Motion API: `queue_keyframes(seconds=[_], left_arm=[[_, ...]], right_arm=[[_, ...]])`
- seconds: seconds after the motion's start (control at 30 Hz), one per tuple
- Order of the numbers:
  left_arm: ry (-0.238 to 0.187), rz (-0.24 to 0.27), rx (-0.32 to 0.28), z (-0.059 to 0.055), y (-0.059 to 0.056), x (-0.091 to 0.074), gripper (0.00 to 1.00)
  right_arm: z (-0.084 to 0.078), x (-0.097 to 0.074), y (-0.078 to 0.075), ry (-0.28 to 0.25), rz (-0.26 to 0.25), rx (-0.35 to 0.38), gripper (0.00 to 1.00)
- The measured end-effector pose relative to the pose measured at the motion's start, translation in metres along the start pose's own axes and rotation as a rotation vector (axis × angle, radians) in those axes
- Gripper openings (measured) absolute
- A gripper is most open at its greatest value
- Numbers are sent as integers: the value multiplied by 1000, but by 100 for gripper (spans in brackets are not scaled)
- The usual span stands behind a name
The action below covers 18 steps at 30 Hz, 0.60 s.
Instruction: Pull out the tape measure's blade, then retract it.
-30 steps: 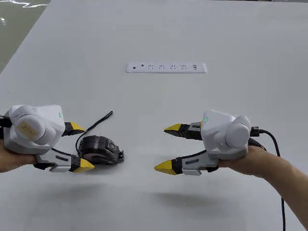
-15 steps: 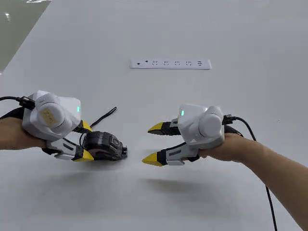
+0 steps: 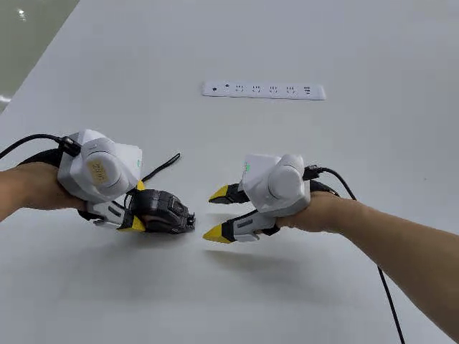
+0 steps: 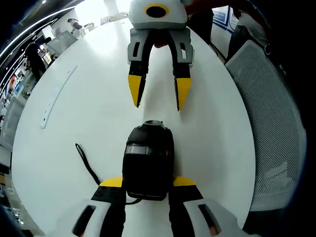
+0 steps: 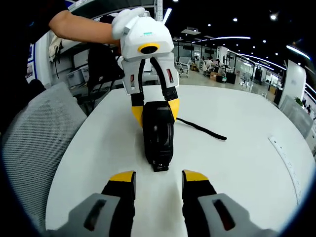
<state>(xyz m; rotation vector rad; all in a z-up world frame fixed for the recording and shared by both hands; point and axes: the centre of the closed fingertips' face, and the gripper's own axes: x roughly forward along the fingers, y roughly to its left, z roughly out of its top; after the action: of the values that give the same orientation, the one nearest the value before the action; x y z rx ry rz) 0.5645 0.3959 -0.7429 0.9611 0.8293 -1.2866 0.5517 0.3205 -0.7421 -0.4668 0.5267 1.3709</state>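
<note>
Head view: on the white workbench the left gripper has its jaws closed against both sides of the black tape measure, which rests on the surface; the right gripper gapes wide, holding nothing, just short of it. The case looks rigid, compact and fairly weighty (rubbery shell, so little slip). The thin blade would likely flex and spring back; its small end hook is the place to pinch
</note>
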Motion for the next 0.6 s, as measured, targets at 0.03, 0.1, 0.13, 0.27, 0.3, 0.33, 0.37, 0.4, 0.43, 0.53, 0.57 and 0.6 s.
queue_keyframes(seconds=[0.03,0.1,0.13,0.27,0.3,0.33,0.37,0.4,0.43,0.53,0.57,0.6], left_arm=[[1,-1,-1,0,0,0,31],[1,-2,-3,0,0,0,30],[1,-3,-3,0,0,0,30],[5,-6,-16,0,0,0,30],[7,-7,-20,0,0,0,30],[5,-7,-27,0,1,0,30],[4,-8,-34,0,0,0,30],[4,-9,-36,0,0,0,30],[5,-9,-42,0,1,0,30],[-1,-10,-47,0,1,0,29],[-4,-11,-56,0,1,0,29],[-6,-9,-57,-1,1,0,29]], right_arm=[[0,2,0,3,4,-1,36],[-1,4,-1,8,3,-5,33],[-1,5,-1,10,2,-7,31],[0,17,-1,25,22,-3,30],[0,21,-1,30,29,-2,29],[-1,23,-2,39,30,-9,27],[-1,25,-2,42,33,-14,26],[-2,26,-2,45,35,-13,25],[-3,28,-1,49,39,-12,25],[-6,32,0,68,44,-36,23],[-7,33,1,72,46,-40,22],[-7,33,1,76,47,-46,21]])
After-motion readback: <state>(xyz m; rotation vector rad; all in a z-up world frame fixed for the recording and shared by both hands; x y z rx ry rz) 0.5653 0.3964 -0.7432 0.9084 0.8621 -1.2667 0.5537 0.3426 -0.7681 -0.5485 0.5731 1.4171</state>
